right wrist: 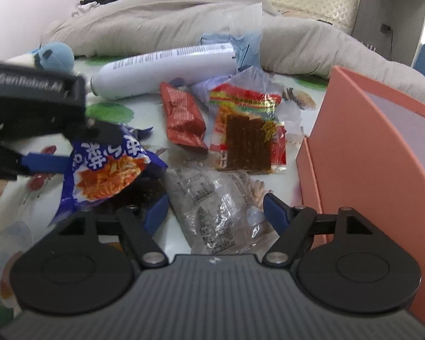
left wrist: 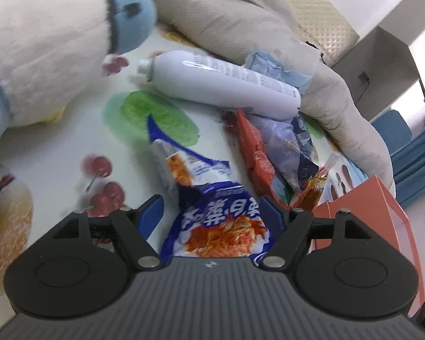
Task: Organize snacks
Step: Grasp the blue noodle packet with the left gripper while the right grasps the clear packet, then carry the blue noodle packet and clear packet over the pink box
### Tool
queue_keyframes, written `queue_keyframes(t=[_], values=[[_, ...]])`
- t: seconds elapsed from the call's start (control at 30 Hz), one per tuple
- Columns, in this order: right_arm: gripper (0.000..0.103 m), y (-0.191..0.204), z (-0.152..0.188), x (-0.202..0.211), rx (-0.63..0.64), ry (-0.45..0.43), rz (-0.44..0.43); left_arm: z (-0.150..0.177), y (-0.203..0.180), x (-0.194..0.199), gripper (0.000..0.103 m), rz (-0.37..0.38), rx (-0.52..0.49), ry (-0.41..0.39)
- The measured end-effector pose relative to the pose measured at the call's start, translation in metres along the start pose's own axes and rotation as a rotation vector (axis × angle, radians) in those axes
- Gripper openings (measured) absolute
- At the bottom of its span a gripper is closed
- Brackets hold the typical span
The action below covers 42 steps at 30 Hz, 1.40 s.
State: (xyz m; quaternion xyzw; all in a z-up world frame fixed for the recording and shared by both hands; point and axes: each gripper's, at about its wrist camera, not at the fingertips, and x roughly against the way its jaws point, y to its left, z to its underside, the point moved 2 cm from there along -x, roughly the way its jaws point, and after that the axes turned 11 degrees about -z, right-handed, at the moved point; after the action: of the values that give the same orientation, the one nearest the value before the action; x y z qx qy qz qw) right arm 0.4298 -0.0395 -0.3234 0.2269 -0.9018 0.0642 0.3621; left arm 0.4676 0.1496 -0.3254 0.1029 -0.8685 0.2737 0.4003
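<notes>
The snacks lie loose on a fruit-print sheet [right wrist: 144, 119] spread over a bed, and the sorting looks barely begun: the pink box [right wrist: 382, 153] at the right shows nothing inside as far as these views reach, though most of its interior is hidden. The left tongs [left wrist: 212, 212] are spread wide around the blue bag [left wrist: 215, 226]; in the right wrist view that bag [right wrist: 104, 167] looks lifted off the sheet, with one blue finger against its side, but I cannot tell whether it is truly pinched or only resting between the fingers. The right tongs [right wrist: 216, 206] are spread too, hovering just over a clear bag [right wrist: 212, 215] and holding nothing. Left to gather: the red pack [right wrist: 182, 116], the strip pack [right wrist: 248, 133] with its brown slab just beside the box, the clear bag, and a pale crumpled wrapper [right wrist: 235, 45] behind the white bottle [right wrist: 164, 68]. The bottle lies on its side and, like the plush toy [left wrist: 42, 51] at the left, seems no snack, so it likely stays out. My judgement is that the blue bag is the first item in hand and nearly the whole job remains, with the box close enough for short carries.
</notes>
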Motion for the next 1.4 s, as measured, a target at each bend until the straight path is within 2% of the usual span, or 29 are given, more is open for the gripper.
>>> queue_keyframes(t=[0.33, 0.47, 0.57, 0.67, 0.97, 1.4], values=[[0.076, -0.004, 0.001, -0.007, -0.013, -0.009, -0.022, -0.004, -0.013, -0.014, 0.082, -0.074, -0.045, -0.05], [0.075, -0.003, 0.0, -0.008, -0.014, -0.004, -0.025, -0.002, -0.015, -0.013, 0.073, -0.084, -0.088, -0.052], [0.066, -0.002, -0.001, -0.006, -0.011, -0.001, -0.033, -0.001, -0.014, -0.009, 0.065, -0.066, -0.099, -0.052], [0.062, 0.0, -0.003, -0.003, -0.013, 0.003, -0.039, 0.0, -0.013, -0.003, 0.062, -0.047, -0.102, -0.045], [0.059, 0.014, 0.0, 0.025, -0.018, 0.003, -0.062, 0.003, -0.01, 0.04, 0.061, -0.066, -0.137, -0.066], [0.056, 0.036, 0.012, 0.093, -0.021, -0.003, -0.122, 0.032, 0.011, 0.121, 0.061, -0.077, -0.158, -0.052]])
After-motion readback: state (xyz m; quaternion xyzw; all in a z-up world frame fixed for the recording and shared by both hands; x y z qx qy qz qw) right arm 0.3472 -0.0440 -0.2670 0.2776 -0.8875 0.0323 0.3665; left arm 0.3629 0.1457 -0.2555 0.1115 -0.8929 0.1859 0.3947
